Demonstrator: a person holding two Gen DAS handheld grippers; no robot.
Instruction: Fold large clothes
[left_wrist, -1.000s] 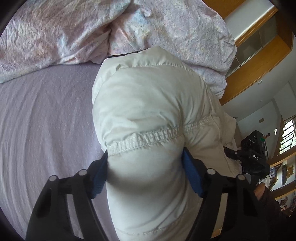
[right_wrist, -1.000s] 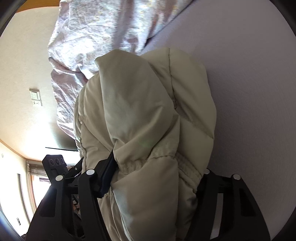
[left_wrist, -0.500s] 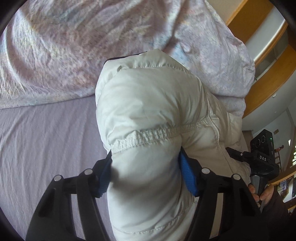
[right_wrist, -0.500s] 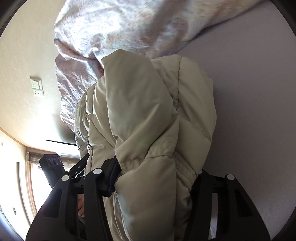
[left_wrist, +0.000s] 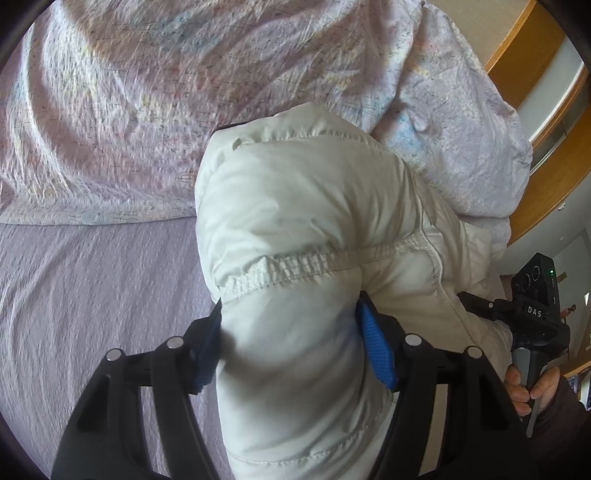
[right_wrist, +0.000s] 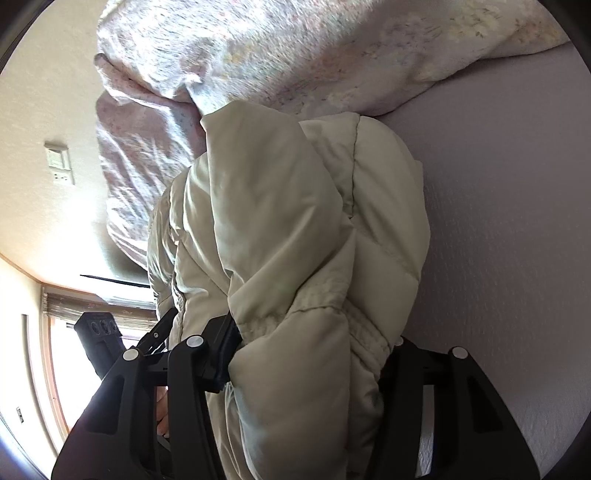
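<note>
Puffer jacket (left_wrist: 303, 236), cream-white and quilted, is bunched up between both your tools and hangs over the lavender bed sheet (left_wrist: 92, 295), up near the rumpled floral duvet (left_wrist: 184, 92) that lies along the bed's far edge. The jacket's top end reaches right to the duvet's edge; I can't tell if it actually touches it.

Your left tool (left_wrist: 291, 343) is clamped on the jacket: the blue pads (left_wrist: 376, 350) press into the puffy fabric just under an elasticated seam, one each side, with a thick roll of padding squeezed between them. Its jaws have just been easing apart a little, but the fabric is plainly pinched there.

Your right tool (right_wrist: 310, 354) is gripping it too. From the right wrist view the near-side black pad (right_wrist: 221, 354) digs into the folded padding just under a gathered elastic band; the far-side pad is hidden behind the bulge of cloth. That tool's jaws tightened a bit within the last second and sit with the jacket wedged between them.

From the left wrist view you can see the right tool at the frame's right edge, with your hand (left_wrist: 532, 387) wrapped around its grip and a dark sleeve below. In the right wrist view the left tool (right_wrist: 98, 338) shows at lower left, backlit by a bright window (right_wrist: 70, 373).
</note>
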